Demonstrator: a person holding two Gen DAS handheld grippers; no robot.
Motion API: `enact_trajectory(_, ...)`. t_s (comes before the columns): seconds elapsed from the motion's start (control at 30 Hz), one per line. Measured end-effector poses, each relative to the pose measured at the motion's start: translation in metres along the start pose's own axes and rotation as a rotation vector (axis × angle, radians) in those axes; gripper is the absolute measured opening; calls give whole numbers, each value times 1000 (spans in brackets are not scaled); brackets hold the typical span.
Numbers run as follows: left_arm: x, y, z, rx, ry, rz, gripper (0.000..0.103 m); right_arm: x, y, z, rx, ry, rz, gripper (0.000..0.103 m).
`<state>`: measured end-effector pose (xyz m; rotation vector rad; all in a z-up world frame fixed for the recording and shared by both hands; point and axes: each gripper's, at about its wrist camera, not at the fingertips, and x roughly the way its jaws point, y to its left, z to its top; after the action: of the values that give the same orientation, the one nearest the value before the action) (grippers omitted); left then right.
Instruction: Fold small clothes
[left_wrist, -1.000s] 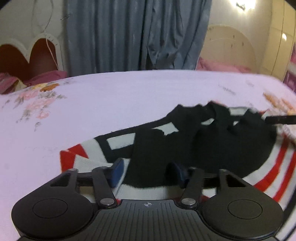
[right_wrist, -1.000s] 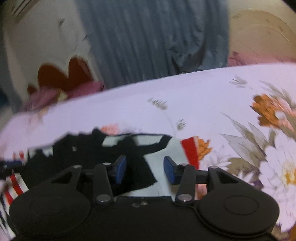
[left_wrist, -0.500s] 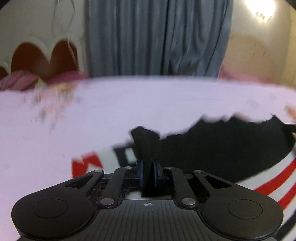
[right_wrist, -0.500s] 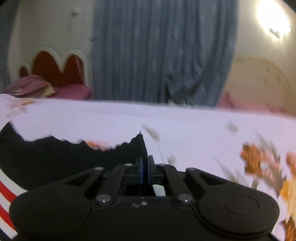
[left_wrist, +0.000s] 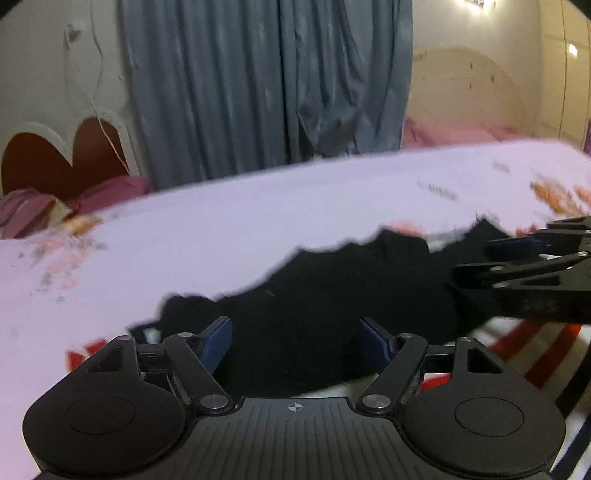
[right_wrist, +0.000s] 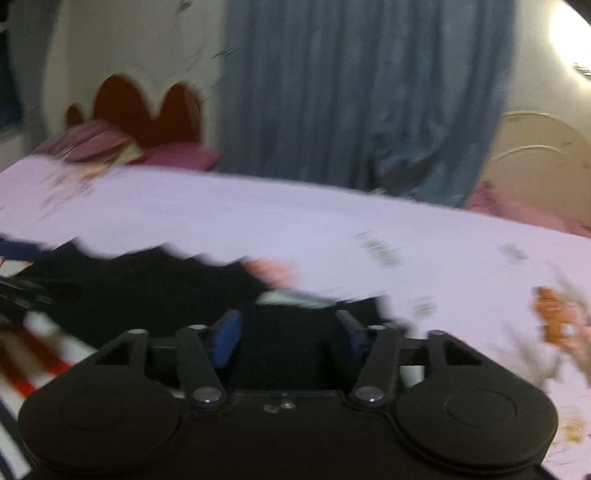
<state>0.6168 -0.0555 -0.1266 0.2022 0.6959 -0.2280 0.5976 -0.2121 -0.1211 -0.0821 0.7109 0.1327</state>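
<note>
A small garment, black (left_wrist: 314, 295) with white and red stripes (left_wrist: 532, 354), lies on the pale lilac bed sheet (left_wrist: 258, 221). My left gripper (left_wrist: 295, 343) is open, its blue pads (left_wrist: 218, 341) just above the black cloth near its left end. My right gripper (right_wrist: 286, 338) is open over the garment's right end (right_wrist: 147, 291). The right gripper also shows at the right edge of the left wrist view (left_wrist: 535, 266). The right wrist view is blurred.
The sheet has floral prints at the left (left_wrist: 70, 236) and right (right_wrist: 557, 317). Behind the bed hang grey-blue curtains (left_wrist: 266, 85). A red headboard with pink pillows (left_wrist: 55, 166) stands at the back left, a cream headboard (left_wrist: 465, 99) at the back right.
Both grippers were shut on the garment's black edge half a second ago. Now both are open and the folded cloth lies on the bed.
</note>
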Motion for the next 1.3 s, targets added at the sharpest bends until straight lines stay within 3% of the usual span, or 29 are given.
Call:
enact_trajectory(0.07, 13, 4, -6, -36, 48, -5, 74, 6, 4, -2, 24, 17, 20, 47)
enact_trajectory(0.13, 14, 14, -12, -47, 40, 7, 83, 10, 1, -7, 18, 40, 20, 52)
enact_trajectory(0.17, 12, 19, -15, -43, 38, 39, 84, 10, -4, -9, 0, 40, -6, 52)
enact_trajectory(0.2, 11, 31, -21, -52, 39, 68, 84, 10, -15, -12, -9, 40, -89, 52)
enact_trajectory(0.3, 6, 68, -39, -101, 22, 57, 85, 0, -59, -26, 96, 66, -229, 53)
enact_trajectory(0.33, 5, 71, -41, -98, 15, 48, 85, -1, -69, -28, 120, 72, -208, 57)
enact_trajectory(0.4, 4, 66, -38, -77, 14, 68, 85, -3, -71, -27, 118, 80, -194, 57)
enact_trajectory(0.47, -7, 54, -32, -57, -5, 89, 85, -12, -61, -19, 107, 48, -213, 47)
enact_trajectory(0.57, -20, 29, -24, -49, -29, 36, 85, -31, -41, -16, 101, -6, -121, 46)
enact_trajectory(0.77, -24, -9, -38, -17, 25, 9, 85, -32, 6, -36, 4, 39, 21, 56)
enact_trajectory(0.9, -29, 0, -44, -57, 42, 13, 85, -35, 8, -49, -18, 61, -13, 55)
enact_trajectory(1.07, -45, 22, -61, -77, 52, 40, 85, -56, -32, -62, 50, 93, -156, 55)
enact_trajectory(1.2, -55, 35, -69, -123, 63, 58, 85, -68, -43, -66, 56, 119, -178, 55)
enact_trajectory(1.3, -75, 25, -68, -134, 29, 37, 85, -85, -30, -61, 72, 78, -145, 50)
